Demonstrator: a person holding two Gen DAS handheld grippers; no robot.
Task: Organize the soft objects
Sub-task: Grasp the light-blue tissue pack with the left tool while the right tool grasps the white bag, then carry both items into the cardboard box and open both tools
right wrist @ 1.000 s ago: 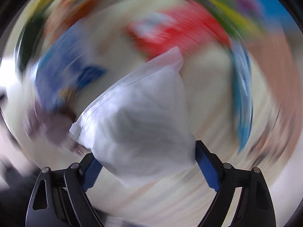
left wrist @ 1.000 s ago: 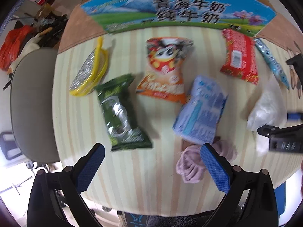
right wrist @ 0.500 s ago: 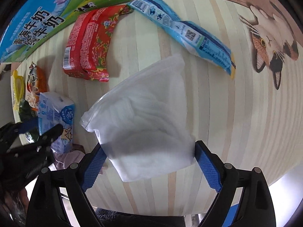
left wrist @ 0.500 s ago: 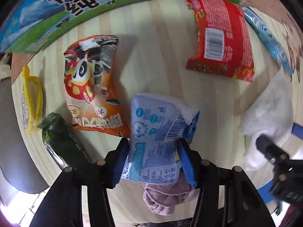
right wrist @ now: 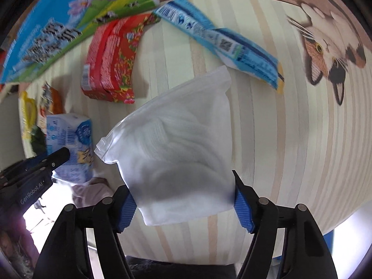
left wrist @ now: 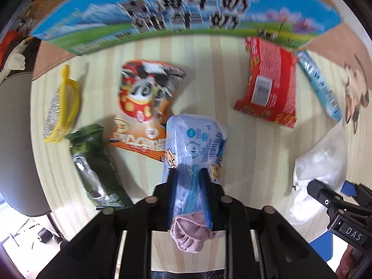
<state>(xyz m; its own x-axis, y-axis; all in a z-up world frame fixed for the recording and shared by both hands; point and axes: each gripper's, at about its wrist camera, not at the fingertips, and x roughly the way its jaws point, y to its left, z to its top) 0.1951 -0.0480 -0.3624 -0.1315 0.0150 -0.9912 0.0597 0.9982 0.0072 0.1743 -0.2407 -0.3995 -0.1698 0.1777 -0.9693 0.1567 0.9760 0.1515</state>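
Observation:
My left gripper (left wrist: pixel 188 174) is shut on a light blue tissue pack (left wrist: pixel 195 146), squeezing its near end and holding it above the striped table (left wrist: pixel 244 153). A pink cloth (left wrist: pixel 188 234) lies under the pack. The pack also shows in the right wrist view (right wrist: pixel 67 144), with the left gripper (right wrist: pixel 55 160) on it. My right gripper (right wrist: pixel 183 186) is shut on a white zip bag of soft padding (right wrist: pixel 179 146), which fills the space between the blue pads (right wrist: pixel 126 209). The bag shows at the right of the left wrist view (left wrist: pixel 318 169).
On the table lie an orange snack bag (left wrist: pixel 144 107), a green packet (left wrist: pixel 93 162), a yellow-rimmed scourer pack (left wrist: pixel 60 109), a red packet (left wrist: pixel 267 81) and a long blue packet (right wrist: pixel 220 44). A blue milk carton (left wrist: pixel 186 11) stands at the back. A grey chair (left wrist: pixel 14 144) is left.
My left gripper has closed tight on the tissue pack and lifted it, so more of the table shows. My right gripper keeps holding the white bag, nearly still.

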